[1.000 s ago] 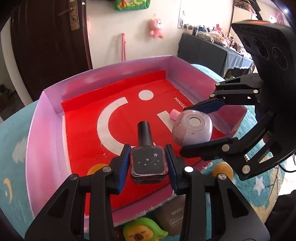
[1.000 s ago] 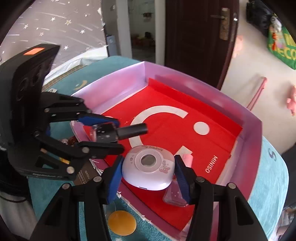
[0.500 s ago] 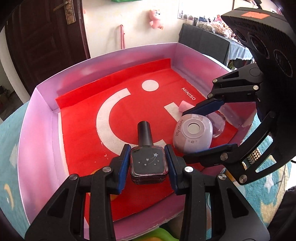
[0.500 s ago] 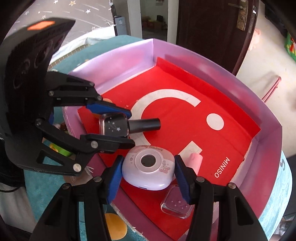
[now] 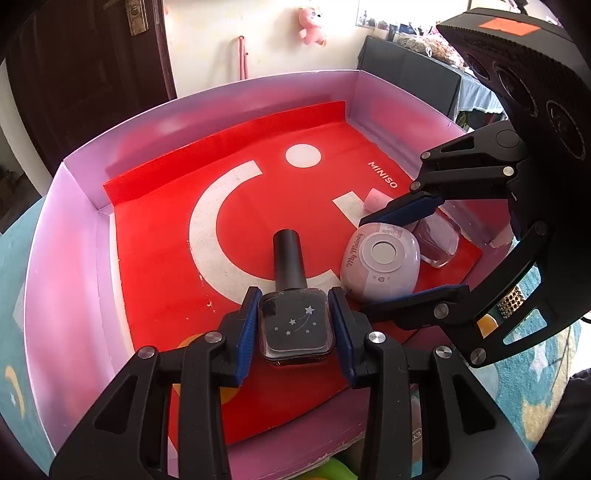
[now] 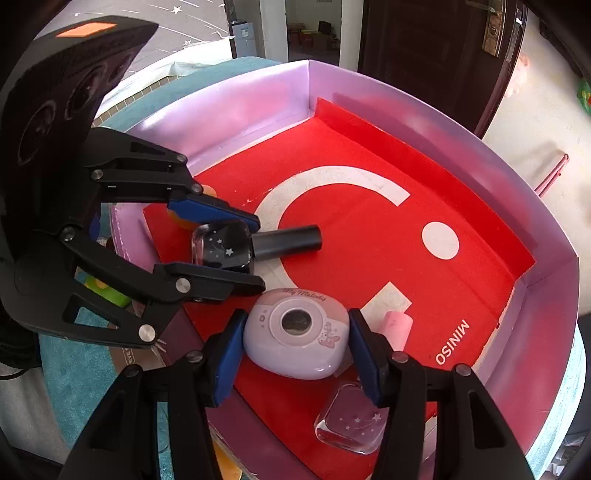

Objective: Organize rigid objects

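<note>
Left tongs (image 5: 295, 328) clamp glossy square bottle (image 5: 295, 328).

surface: teal rug (image 6: 74, 373) | on it: lilac box (image 5: 66, 258) (red-lined), yellow disc (image 5: 485, 325)

Place: home, a lived-in room.
Door: dark wooden door (image 5: 92, 55) with brass lock plate (image 5: 136, 16), upper left of the left wrist view; also upper right of the right wrist view (image 6: 436, 48).
Wall: pale, with pink plush toy (image 5: 312, 20) hanging top centre and pink hanger-like bar (image 5: 242, 55) beside the door.
Far side: dark-draped side table (image 5: 410, 74), upper right, crowded with small items too small to tell.
Doorway: second room with furniture visible, top centre of the right wrist view (image 6: 310, 29).
Surface: teal cloth with moon and star print (image 5: 543, 354), lower right.
Fabric: grey star-patterned sheet (image 6: 192, 14), upper left.
</note>
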`<move>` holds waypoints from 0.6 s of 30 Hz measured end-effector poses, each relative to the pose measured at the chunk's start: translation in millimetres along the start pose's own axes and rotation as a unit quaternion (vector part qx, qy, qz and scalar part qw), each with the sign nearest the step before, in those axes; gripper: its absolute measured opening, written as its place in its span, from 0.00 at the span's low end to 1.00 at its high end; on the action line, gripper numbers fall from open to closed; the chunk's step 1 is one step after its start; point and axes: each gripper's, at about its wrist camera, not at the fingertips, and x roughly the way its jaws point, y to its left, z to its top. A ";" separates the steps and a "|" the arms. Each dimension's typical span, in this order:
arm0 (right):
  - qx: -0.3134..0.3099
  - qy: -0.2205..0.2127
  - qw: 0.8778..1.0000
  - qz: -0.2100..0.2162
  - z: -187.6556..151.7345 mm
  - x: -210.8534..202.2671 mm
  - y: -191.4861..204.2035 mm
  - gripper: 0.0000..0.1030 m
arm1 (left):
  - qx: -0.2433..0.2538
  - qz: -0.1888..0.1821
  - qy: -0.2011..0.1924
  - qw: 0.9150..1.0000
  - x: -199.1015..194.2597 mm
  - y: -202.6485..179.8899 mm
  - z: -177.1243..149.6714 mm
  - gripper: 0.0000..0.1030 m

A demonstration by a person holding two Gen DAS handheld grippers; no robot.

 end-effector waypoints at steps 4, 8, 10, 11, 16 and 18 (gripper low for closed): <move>0.001 0.000 1.000 0.000 -0.1 0.1 -1.6 0.55 | 0.000 -0.001 0.001 1.000 -0.8 0.7 0.2 0.34; 0.001 -0.001 1.000 -0.001 -0.2 0.9 -1.9 0.55 | -0.001 -0.001 0.001 1.000 -1.2 0.7 -0.4 0.34; 0.000 -0.001 1.000 -0.001 -0.4 0.8 -1.8 0.56 | -0.002 -0.002 0.001 1.000 -0.9 1.1 0.0 0.34; -0.002 0.000 1.000 -0.002 -0.6 0.6 -1.8 0.56 | -0.002 -0.002 0.001 1.000 -0.5 1.3 0.4 0.34; -0.003 -0.001 1.000 -0.005 0.5 2.2 -0.6 0.56 | -0.002 -0.002 -0.002 1.000 -1.9 2.4 -0.1 0.35; -0.004 -0.001 1.000 -0.006 0.3 2.4 -0.1 0.56 | -0.002 -0.002 -0.002 1.000 -1.7 1.8 -1.0 0.35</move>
